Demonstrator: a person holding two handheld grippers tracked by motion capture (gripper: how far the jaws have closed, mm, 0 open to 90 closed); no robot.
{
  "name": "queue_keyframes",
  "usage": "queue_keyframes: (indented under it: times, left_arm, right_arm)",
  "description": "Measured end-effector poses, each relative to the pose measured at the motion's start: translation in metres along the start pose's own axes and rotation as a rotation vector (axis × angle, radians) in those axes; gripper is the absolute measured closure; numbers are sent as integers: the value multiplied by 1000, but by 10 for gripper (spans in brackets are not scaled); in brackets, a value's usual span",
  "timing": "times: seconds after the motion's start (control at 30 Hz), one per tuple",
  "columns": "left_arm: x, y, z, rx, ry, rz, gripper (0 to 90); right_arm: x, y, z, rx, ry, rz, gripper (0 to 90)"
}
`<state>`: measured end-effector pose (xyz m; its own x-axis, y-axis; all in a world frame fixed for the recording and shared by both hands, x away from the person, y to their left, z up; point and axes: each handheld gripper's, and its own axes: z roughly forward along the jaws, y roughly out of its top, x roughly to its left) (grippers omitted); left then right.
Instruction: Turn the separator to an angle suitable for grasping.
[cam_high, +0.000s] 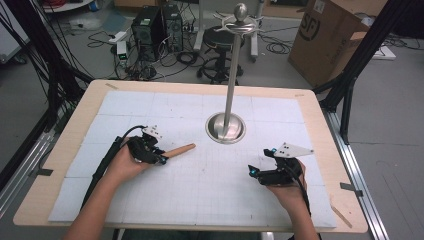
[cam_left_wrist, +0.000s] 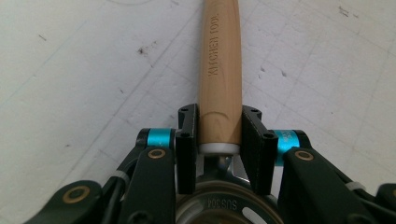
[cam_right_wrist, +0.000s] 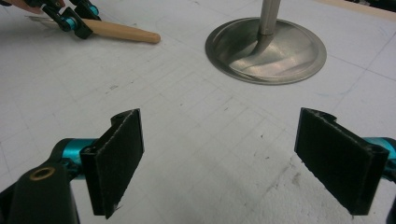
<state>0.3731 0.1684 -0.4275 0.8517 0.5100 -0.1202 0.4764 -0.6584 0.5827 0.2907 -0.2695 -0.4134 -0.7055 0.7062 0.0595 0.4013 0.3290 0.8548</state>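
At the bottom of the left gripper view, closest to the lens, the left gripper has its two black jaws pressed against either side of a wooden-handled kitchen tool. The pale handle runs straight up the middle of the frame, stamped "KITCHEN TOOL", and below the jaws a white collar and a steel part marked "SUS304" are visible; the tool's working end is hidden by the gripper body.

In the high view the left gripper sits at centre left of the frame, with the wooden handle pointing right and slightly up, low over the white gridded mat. Whether the handle rests on the mat cannot be told. The right gripper is at lower right, held in the person's hand, well apart from the tool.

In the right gripper view, the right gripper has its jaws standing wide, with bare mat between the pads. The tool's handle lies in the upper left of that frame.

A steel stand, with a round dish-shaped base, a tall pole and a ball top, stands at the upper centre of the mat, between and beyond the two grippers. The mat covers a wooden table.
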Motion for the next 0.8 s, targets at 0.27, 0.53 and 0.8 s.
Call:
queue_keyframes:
  times: [0.27, 0.53, 0.8]
  left_arm:
    - [-2, 1, 1, 9, -3, -6, 676]
    - [-8, 4, 1, 31, 41, 46, 706]
    - [-4, 3, -13, -72, -31, 12, 714]
  right_arm:
    - [0, 0, 0, 1, -3, 1, 144]
    - [2, 1, 1, 0, 2, 0, 144]
    - [1, 1, 1, -3, 7, -1, 144]
